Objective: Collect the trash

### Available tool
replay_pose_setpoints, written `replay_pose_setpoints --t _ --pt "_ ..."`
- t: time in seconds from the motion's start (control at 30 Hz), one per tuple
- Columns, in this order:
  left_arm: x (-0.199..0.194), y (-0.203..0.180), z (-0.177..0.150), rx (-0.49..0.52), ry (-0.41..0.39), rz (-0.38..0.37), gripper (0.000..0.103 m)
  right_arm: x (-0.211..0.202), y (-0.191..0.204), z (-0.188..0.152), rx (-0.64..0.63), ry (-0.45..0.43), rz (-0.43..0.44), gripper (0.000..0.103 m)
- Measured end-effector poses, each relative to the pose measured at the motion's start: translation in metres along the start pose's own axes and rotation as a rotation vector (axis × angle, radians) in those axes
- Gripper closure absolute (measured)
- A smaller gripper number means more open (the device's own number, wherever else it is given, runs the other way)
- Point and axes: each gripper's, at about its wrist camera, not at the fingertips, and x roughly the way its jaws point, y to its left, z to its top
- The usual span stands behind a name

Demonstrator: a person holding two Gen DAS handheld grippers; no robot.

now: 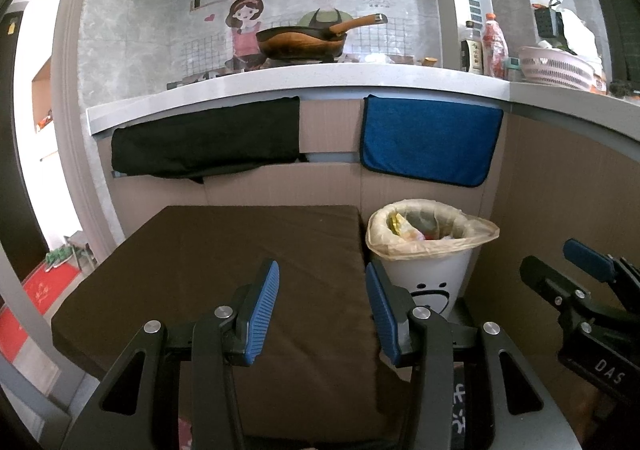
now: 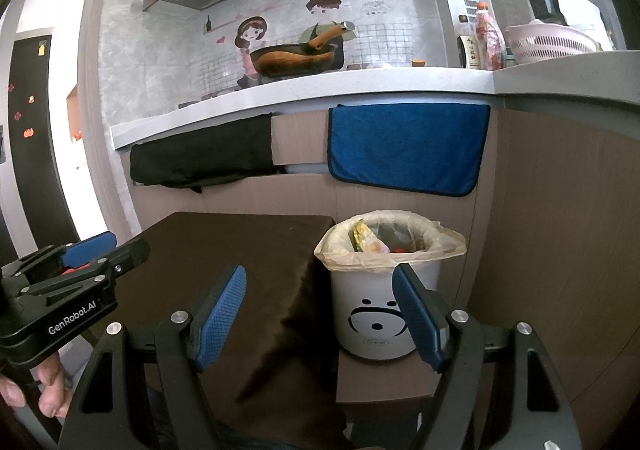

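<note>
Two pairs of blue-padded tongs hang side by side over a brown-covered tabletop (image 1: 208,270) in a small kitchen. The left tongs (image 1: 322,314) stand partly open, the right tongs (image 2: 320,314) wider, and neither holds anything. Just right of the tabletop stands a white trash bin (image 2: 374,314) with a drawn face on it, lined with a pale plastic bag (image 2: 448,242) and already holding wrappers (image 2: 366,236); it sits against the cabinet front. Above, a black cloth (image 1: 208,138) and a blue towel (image 1: 430,140) hang below the counter (image 1: 320,80), where a wok (image 1: 300,44), bottles (image 1: 494,46) and a pink basket (image 1: 556,68) stand. The left tongs' body reads "GenRobot.AI" in the right wrist view; the right tongs' shows "DAS" in the left wrist view. Chinese characters top the cartoon wall sticker (image 2: 320,10).
</note>
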Motion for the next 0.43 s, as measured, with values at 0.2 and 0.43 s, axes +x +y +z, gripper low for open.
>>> replay_pose_setpoints --t 0.2,0.43 --pt "0.0018 0.0031 -0.0001 0.005 0.006 -0.004 0.056 -0.0001 0.0001 -0.0001 0.0 0.001 0.0 0.03" --pt "0.008 0.0047 -0.0009 0.003 0.028 -0.024 0.056 0.0004 0.0001 -0.0005 -0.002 0.004 -0.005 0.03"
